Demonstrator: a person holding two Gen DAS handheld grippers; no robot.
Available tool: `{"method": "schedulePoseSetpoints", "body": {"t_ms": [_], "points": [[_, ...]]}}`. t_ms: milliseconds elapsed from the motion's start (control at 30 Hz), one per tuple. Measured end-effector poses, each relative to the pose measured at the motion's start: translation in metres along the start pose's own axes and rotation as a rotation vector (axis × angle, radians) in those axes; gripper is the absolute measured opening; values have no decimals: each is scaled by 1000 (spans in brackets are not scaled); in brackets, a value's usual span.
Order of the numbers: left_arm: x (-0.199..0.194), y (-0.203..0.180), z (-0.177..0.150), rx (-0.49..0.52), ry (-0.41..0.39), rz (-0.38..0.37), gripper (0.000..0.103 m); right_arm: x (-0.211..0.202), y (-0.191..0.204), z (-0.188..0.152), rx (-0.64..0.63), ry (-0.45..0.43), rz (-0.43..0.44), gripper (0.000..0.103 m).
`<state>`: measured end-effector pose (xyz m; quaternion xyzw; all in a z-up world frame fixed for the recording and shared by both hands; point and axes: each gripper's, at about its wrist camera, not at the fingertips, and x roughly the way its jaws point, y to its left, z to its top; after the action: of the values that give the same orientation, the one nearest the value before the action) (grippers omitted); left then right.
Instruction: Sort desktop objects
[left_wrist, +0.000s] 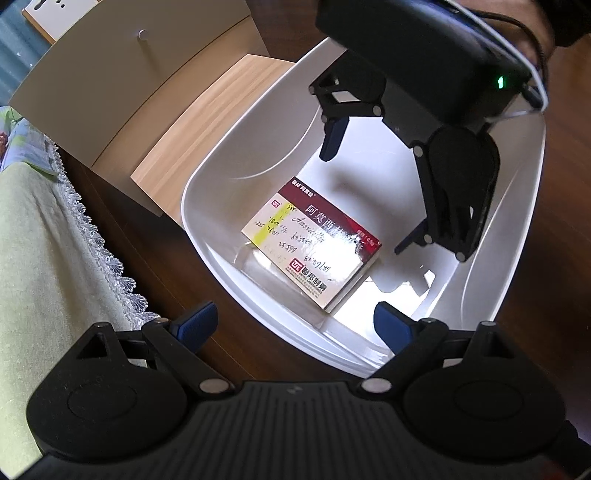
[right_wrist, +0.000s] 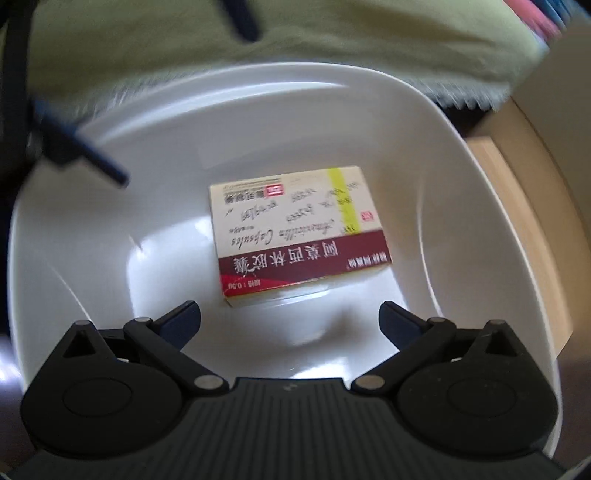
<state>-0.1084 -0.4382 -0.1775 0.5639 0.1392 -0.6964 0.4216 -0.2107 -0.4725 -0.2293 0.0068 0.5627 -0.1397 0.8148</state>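
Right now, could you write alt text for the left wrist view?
A medicine box lies flat in a white bin on a dark table. The right gripper hangs open above it; the left gripper is open at the bin's near rim.

Beside you lies a pale green cloth (left_wrist: 44, 258) edged with white lace trim (left_wrist: 107, 254), spread over the dark wooden table (left_wrist: 155, 266). Behind it you have a light wooden cabinet (left_wrist: 122, 85) with a small round knob (left_wrist: 142, 35); its lower front panel (left_wrist: 207, 122) shows pale wood grain.
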Motion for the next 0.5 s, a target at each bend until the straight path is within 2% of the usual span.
{"method": "schedulePoseSetpoints", "body": {"t_ms": [200,500], "points": [[4,5,0,-6,2,0,93,16,9,5,-196,50,-31,102],[5,6,1,-7,4,-4,93,27,11,23,-276,41,-22,102]]}}
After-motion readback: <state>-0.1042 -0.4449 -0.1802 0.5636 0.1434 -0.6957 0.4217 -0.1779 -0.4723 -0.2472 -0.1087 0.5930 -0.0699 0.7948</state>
